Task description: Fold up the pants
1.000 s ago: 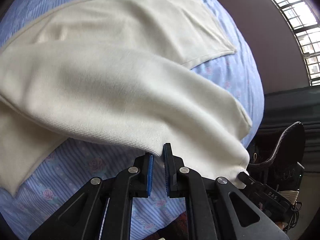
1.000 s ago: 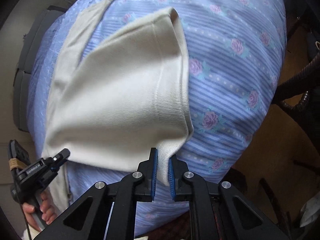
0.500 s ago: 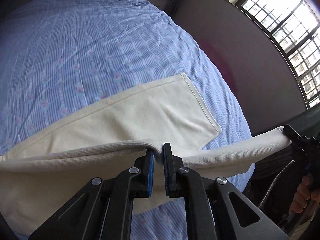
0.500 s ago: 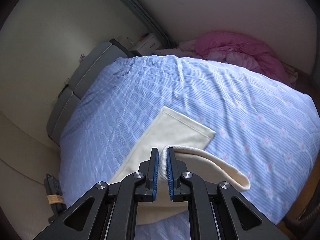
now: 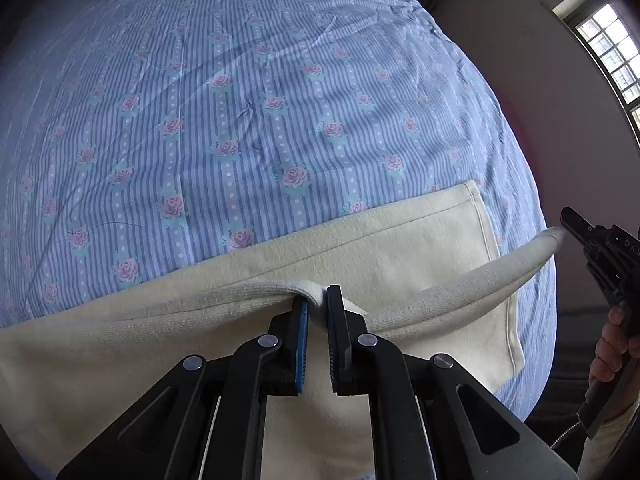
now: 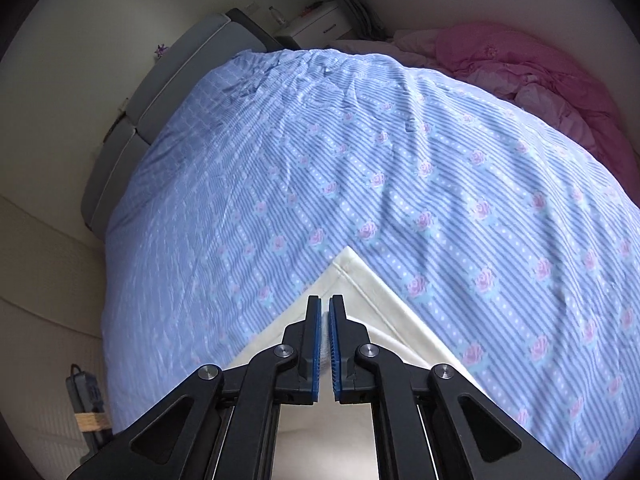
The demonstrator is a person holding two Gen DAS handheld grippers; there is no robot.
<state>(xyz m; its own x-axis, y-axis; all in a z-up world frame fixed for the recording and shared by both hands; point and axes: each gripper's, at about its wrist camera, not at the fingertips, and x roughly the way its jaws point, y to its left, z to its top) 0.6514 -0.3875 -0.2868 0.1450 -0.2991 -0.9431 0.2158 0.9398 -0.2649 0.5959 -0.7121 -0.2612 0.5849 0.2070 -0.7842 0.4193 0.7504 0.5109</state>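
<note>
Cream pants [image 5: 400,248] lie on a blue striped floral bed sheet [image 5: 240,100]. My left gripper [image 5: 316,300] is shut on the ribbed edge of the pants, held just above the lower layer. That edge runs right to my right gripper [image 5: 568,224], which pinches its far end. In the right wrist view my right gripper [image 6: 325,304] is shut on the pants [image 6: 360,280], above the hem corner of the flat leg. Most of the pants are hidden under the grippers.
The bed sheet [image 6: 360,160] stretches far ahead. A pink blanket [image 6: 520,64] lies at the far right of the bed. A grey headboard [image 6: 180,68] and a white nightstand [image 6: 316,24] stand beyond. A barred window [image 5: 616,60] is at the right.
Both grippers have lifted the held edge of the pants and carried it forward over the flat leg, toward its hem. The views have tilted up to show the bed beyond.
</note>
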